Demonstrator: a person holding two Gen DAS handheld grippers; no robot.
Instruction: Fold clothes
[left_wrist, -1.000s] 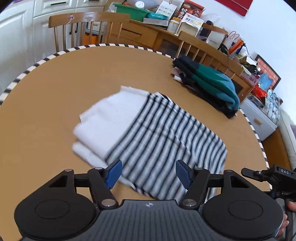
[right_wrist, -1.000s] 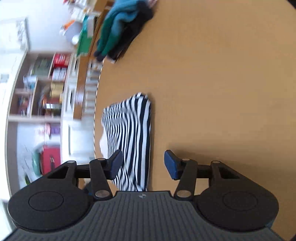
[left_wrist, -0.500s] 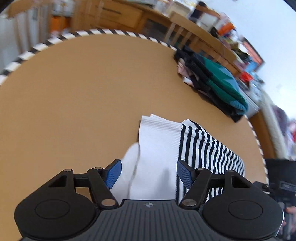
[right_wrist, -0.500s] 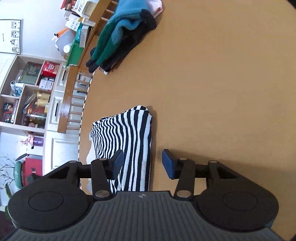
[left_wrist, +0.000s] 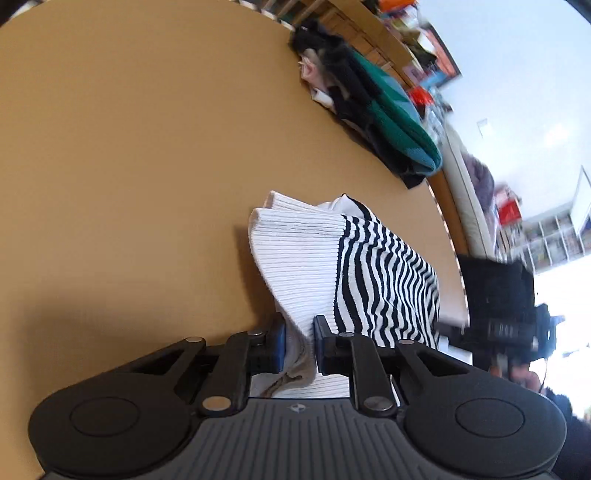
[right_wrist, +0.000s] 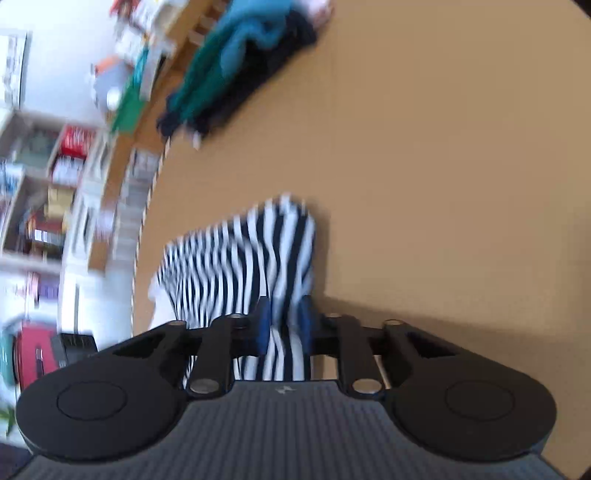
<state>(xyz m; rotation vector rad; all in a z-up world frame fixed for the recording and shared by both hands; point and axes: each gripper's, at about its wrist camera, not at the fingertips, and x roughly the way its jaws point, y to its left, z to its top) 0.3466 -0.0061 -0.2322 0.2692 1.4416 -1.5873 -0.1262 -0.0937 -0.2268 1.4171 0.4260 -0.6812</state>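
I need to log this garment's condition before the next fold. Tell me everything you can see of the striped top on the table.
The striped top is a soft ribbed knit, black-and-white striped over most of it, with a plain white ribbed section at one end. It lies folded into a compact bundle on the tan table, near its edge. The left claw is closing on the white end, the right claw on the striped end, with fabric bunched between both. It lies apart from the teal and dark clothes pile.

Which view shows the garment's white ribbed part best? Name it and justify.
The left wrist view: the striped garment's white ribbed part fills the centre, sharp, running into the closing left gripper. The right wrist view is blurred and shows mostly stripes, with only a white sliver at the edge.
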